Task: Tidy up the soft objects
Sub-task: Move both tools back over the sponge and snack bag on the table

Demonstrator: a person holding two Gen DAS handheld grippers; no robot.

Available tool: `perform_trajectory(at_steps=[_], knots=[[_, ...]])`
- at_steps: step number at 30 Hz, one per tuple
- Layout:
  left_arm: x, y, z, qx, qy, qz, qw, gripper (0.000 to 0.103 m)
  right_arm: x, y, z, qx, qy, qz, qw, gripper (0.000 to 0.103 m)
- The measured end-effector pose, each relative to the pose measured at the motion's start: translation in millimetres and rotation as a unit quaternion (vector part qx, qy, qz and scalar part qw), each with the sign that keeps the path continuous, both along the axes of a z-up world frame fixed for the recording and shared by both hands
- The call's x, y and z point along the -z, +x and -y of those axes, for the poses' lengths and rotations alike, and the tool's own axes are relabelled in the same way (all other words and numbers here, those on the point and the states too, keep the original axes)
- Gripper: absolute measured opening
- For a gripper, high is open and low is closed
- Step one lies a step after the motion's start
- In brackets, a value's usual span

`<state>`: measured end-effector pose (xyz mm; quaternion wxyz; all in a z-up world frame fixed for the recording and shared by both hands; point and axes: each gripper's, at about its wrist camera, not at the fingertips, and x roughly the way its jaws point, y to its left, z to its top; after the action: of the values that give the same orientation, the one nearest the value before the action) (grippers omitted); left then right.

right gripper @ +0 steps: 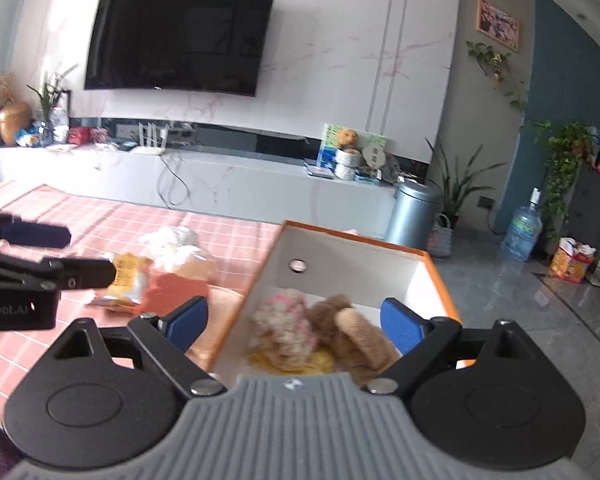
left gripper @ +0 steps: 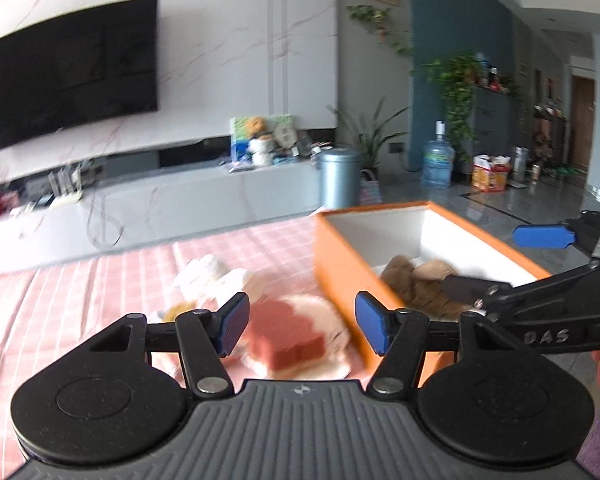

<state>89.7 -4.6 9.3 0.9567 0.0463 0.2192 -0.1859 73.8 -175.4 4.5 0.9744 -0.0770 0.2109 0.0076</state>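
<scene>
So far: partly done, as a judgement from how things lie.
Already boxed: a brown plush toy (right gripper: 352, 332), a pink-and-cream fluffy piece (right gripper: 288, 328) and something yellow beneath them lie inside the orange box (right gripper: 436, 264), towards its near end.
Box: white inside, standing on the pink checked worktop (right gripper: 60, 344); its far half shows only bare floor, so there is room for more.
Left to do: a reddish block on a pale round pad (left gripper: 288, 334) lies on the cloth just beside the box's left wall; behind it a white soft bundle (left gripper: 208, 272) and a yellow packet (right gripper: 126, 276). All are blurred, so what they are exactly cannot be told.
Left gripper (left gripper: 298, 326): fingers moderately wide, nothing between them; it sits low over the reddish block without touching it.
Right gripper (right gripper: 294, 326): fingers spread wide and empty, poised above the toys in the box.
Next, likely: the left side takes the block and carries it over the box wall.
Risk: the pad underneath may lift with the block or slide away.
</scene>
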Motion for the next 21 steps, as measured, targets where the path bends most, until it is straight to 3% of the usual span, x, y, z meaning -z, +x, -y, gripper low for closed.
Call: perform_trajectory(at_steps=[5,10,21], knots=[[14.4,-0.6,-35.0,-0.037,-0.029,-0.038,0.9982,0.07,5.5,-5.3,-25.3,-0.046,0.016,-0.002,0.999,0.091],[19.3,6.6,-63.4,-0.058,-0.049,-0.058,0.9954,0.068,12.3,0.8,-50.7,-0.081,0.012,-0.021,0.996,0.081],[44.9,24.1,-91.2,-0.095,-0.059,-0.107,0.988,0.066,25.8,50.0,-84.0,-0.109,-0.003,-0.074,0.991,0.077]])
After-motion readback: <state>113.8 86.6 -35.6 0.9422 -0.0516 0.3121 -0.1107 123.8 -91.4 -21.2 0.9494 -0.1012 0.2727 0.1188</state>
